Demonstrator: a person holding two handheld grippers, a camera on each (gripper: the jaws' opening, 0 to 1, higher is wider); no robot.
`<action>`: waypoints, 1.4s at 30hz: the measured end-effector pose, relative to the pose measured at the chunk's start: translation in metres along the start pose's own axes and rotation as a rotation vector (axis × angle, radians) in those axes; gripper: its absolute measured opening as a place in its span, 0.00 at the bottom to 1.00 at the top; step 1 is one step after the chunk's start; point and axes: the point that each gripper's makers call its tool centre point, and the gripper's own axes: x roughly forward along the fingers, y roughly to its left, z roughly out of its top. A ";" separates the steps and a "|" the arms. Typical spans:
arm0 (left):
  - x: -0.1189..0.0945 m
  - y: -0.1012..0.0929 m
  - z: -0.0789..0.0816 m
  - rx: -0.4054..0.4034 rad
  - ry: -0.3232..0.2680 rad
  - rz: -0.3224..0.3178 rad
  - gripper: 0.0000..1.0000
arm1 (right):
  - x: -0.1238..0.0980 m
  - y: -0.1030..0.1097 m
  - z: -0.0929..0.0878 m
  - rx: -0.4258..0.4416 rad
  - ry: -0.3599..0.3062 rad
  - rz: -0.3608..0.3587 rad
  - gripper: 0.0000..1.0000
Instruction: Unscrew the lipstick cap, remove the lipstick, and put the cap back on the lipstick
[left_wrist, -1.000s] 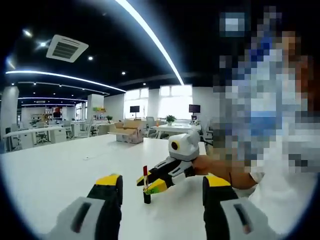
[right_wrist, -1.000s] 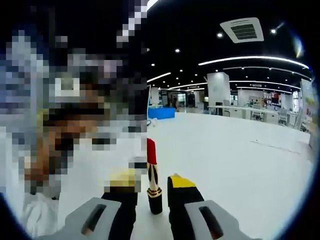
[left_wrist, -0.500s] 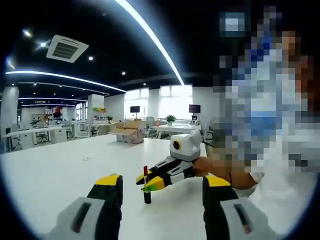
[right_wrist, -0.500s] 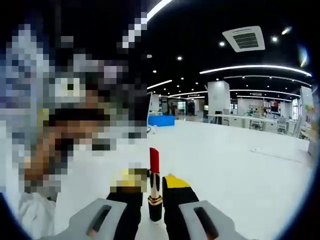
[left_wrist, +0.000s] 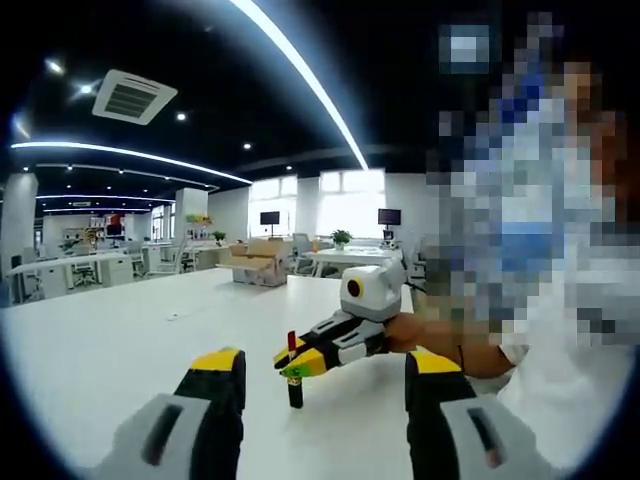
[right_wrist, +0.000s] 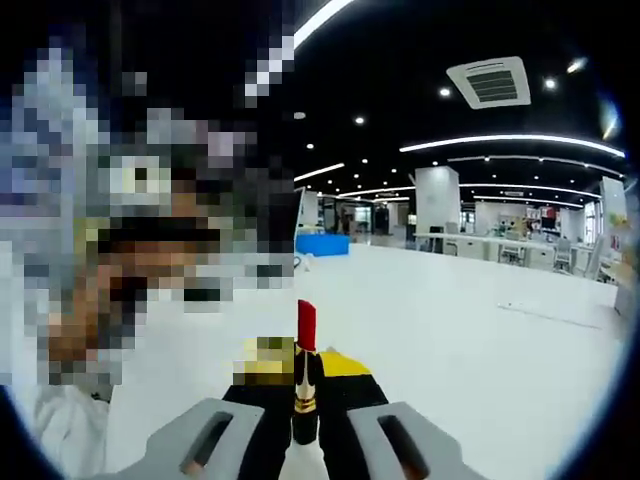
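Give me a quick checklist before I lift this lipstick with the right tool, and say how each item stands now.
1. Right tool closed on the black lipstick tube with the gold band and red bullet: ok, both jaws press its sides.
2. Tube upright: ok, it stands vertically on the white table.
3. Red bullet clear of the jaws: ok, it rises above the yellow tips.
4. Left tool out of the way: ok, open, with the tube ahead of it.
5. Cap location: cannot tell, no cap is recognisable.
6. Grip height: ok, the jaws hold above the tube's base, seen from the left gripper view.
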 end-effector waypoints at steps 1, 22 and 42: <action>0.000 0.000 0.000 0.000 0.000 0.000 0.65 | 0.000 0.000 0.000 0.002 0.001 -0.001 0.07; 0.009 -0.005 -0.003 0.021 0.019 0.008 0.65 | -0.047 0.012 0.063 0.008 -0.096 -0.016 0.07; 0.041 -0.033 -0.008 0.036 0.020 -0.030 0.56 | -0.064 0.066 0.098 -0.033 -0.122 0.062 0.07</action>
